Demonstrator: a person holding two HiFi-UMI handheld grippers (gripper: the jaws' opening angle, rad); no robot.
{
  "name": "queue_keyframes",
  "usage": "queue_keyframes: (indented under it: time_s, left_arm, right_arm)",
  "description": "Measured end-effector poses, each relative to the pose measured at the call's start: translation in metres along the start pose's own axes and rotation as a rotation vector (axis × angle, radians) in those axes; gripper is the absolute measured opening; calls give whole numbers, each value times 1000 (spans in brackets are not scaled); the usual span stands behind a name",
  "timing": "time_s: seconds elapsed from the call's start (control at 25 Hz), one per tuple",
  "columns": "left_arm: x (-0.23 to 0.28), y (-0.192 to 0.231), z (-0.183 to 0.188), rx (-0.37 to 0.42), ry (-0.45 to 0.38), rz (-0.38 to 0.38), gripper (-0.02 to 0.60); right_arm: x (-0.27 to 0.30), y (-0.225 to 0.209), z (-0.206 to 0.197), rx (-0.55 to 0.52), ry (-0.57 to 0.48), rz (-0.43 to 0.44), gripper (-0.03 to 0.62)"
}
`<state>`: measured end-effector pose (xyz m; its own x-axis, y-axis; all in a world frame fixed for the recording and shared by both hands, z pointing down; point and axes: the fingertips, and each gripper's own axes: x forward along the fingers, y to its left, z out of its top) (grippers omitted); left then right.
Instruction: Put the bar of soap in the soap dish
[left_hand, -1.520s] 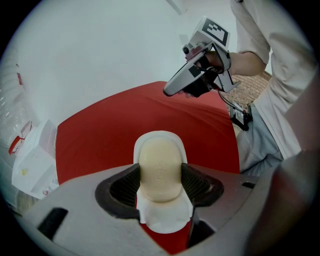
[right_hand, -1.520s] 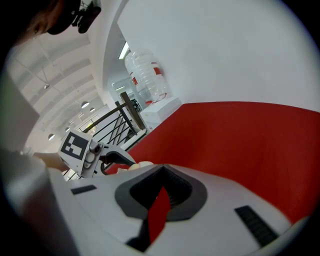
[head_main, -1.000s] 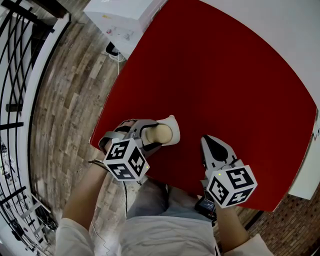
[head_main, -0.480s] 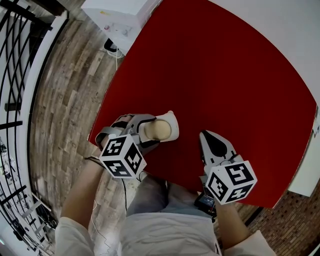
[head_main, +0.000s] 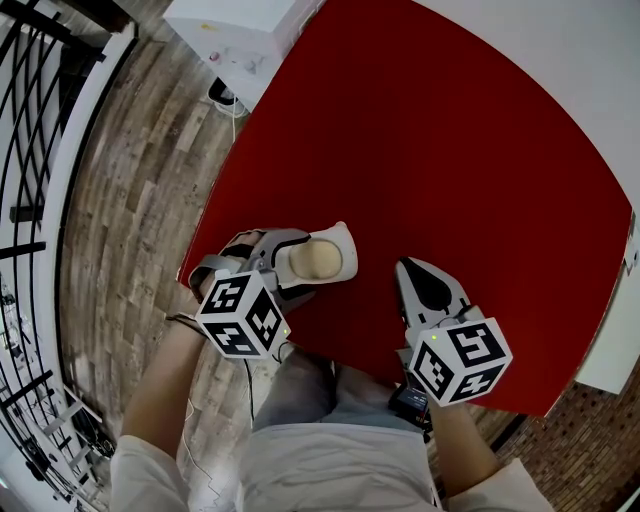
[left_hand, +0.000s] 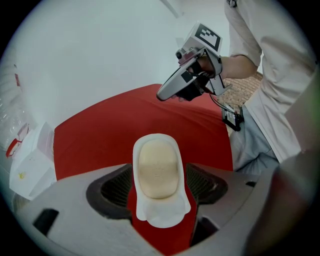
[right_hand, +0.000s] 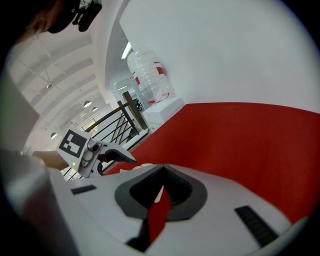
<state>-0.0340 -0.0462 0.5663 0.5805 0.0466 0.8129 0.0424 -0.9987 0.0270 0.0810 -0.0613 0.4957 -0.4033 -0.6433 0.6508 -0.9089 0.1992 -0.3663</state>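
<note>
The left tongs (left_hand: 160, 186) stand open on either side of a white soap dish (left_hand: 162, 216) set on a red table (left_hand: 95, 137), their ribbed pads (left_hand: 116, 189) flanking the dish's flared near end. A strip of red shows between the dish and the right-hand pad. On the other side the gap is too thin to tell whether pad and dish touch. The cream bar of soap (left_hand: 157, 167) lies in the hollow of the dish, between the jaws and just ahead of the pads. Well apart to the right, the right tongs (right_hand: 160, 196) are drawn all but together, with only a sliver of red showing between the jaws and nothing held. In the head view the table's near edge runs under the handles of both tongs, at the person's lap. The table's left edge passes close beside the left tongs, with a wooden floor (head_main: 130, 200) below it. Ahead of both tongs a broad stretch of red runs to the table's far edge. Beyond the far left corner a clear bottle (right_hand: 147, 75) stands on a white cabinet (head_main: 245, 30), and a black railing (head_main: 30, 150) lines the floor farther left.
</note>
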Motion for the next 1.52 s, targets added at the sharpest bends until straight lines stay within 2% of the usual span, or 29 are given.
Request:
queue_keyframes:
  time_s: [0.36,0.68,0.8,1.08,1.24,1.52]
  left_arm:
    - [-6,0,0,1,14,17,321]
    - [-21,8,5,1,-13,79,120]
    - [-22,10,6,-2,-15,102,16]
    - [-28,7,7,-6,3,115,8]
    - [-38,11,12,-24,-3,161,8]
    - [-73,8,29,-106,-64,277,8]
  right_arm:
    - [1,2,1,-4,1,9,3]
    - [-4,5,5,-11,-7,10,3]
    - [-5,6,4,-11,-3,12,3]
    - [-11,7,4,-32,2,13,3]
    - [-21,9,10,-46,-9,8,5]
    - [-43,21,25,-71,-36,12,4]
